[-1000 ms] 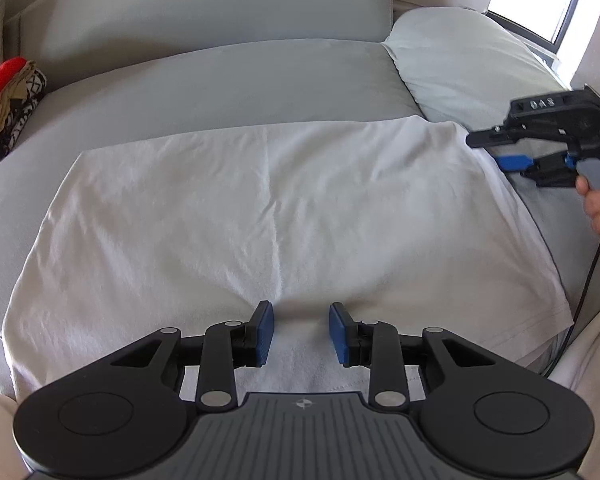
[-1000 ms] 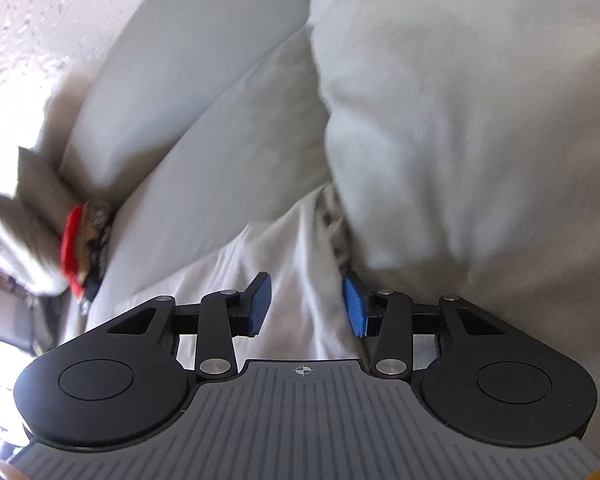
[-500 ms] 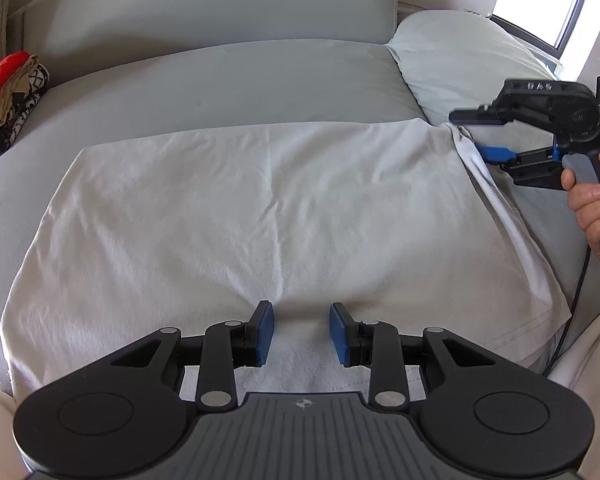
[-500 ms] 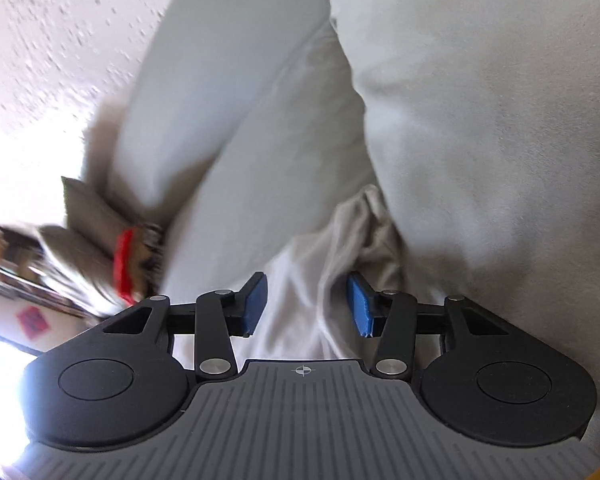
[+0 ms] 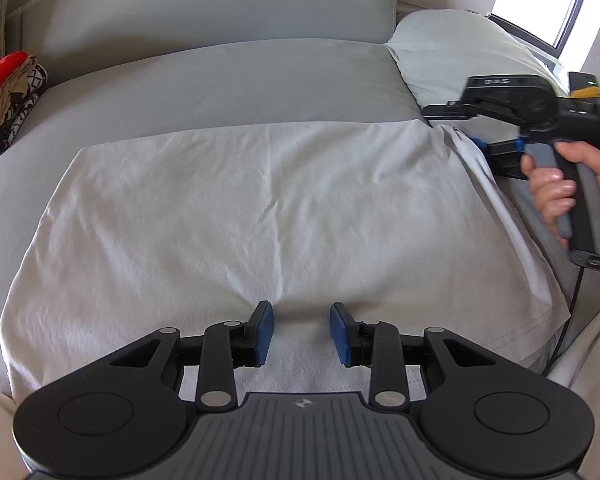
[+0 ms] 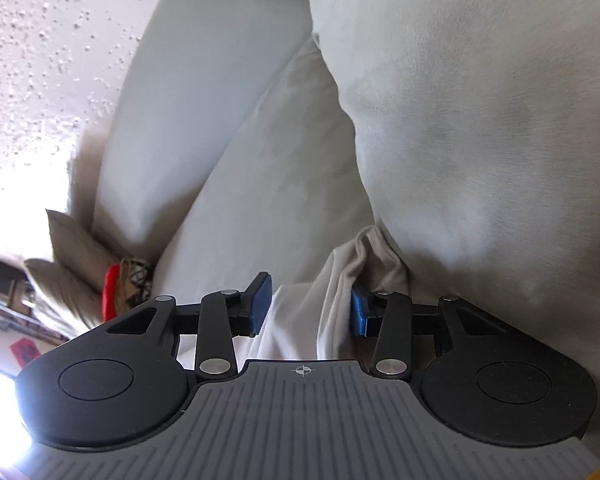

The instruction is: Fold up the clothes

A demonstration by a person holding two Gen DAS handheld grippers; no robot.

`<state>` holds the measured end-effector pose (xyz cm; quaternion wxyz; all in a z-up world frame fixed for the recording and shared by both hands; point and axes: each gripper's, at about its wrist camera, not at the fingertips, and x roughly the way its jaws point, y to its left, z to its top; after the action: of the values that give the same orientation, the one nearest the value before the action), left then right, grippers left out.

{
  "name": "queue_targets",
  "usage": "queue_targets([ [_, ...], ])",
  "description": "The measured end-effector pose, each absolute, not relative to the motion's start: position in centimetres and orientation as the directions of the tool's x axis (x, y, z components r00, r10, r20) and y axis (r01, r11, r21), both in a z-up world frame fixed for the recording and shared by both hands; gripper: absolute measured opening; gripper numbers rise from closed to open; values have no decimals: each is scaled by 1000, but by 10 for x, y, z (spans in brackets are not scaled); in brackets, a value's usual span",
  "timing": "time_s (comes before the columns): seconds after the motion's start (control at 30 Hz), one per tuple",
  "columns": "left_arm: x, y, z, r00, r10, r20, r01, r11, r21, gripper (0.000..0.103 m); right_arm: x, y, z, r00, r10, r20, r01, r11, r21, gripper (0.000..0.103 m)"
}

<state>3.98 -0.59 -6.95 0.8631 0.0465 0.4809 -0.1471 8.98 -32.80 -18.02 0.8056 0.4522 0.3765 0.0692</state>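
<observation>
A white garment (image 5: pixel 260 208) lies spread flat over the grey sofa seat (image 5: pixel 228 80). My left gripper (image 5: pixel 299 332) stands open just over its near edge, blue pads apart, nothing between them. My right gripper (image 5: pixel 478 142), held by a hand (image 5: pixel 556 188), is at the garment's far right corner beside the pillow. In the right wrist view that gripper (image 6: pixel 310 306) is open, its blue pads on either side of a bunched fold of the white garment (image 6: pixel 340 280).
A pale pillow (image 5: pixel 460 52) sits at the right end of the sofa against the garment's corner. A red and patterned pile of cloth (image 5: pixel 8 92) lies at the left end. A cable (image 5: pixel 568 320) hangs at the right.
My right gripper has moved in to the garment's far right corner, so the bunched cloth now lies between its pads. The left gripper has stayed still.
</observation>
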Motion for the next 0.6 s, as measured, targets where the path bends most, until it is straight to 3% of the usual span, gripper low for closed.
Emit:
queue_targets([
  [0.4,39,-2,-72,501,-232,-834,289,953,-92,32,33,-355,-160,919,201,-340,225,440,869,37],
  [0.6,40,1,-73,500,-244,-831,287,952,-107,32,34,-348,-146,907,139,-398,289,483,827,26],
])
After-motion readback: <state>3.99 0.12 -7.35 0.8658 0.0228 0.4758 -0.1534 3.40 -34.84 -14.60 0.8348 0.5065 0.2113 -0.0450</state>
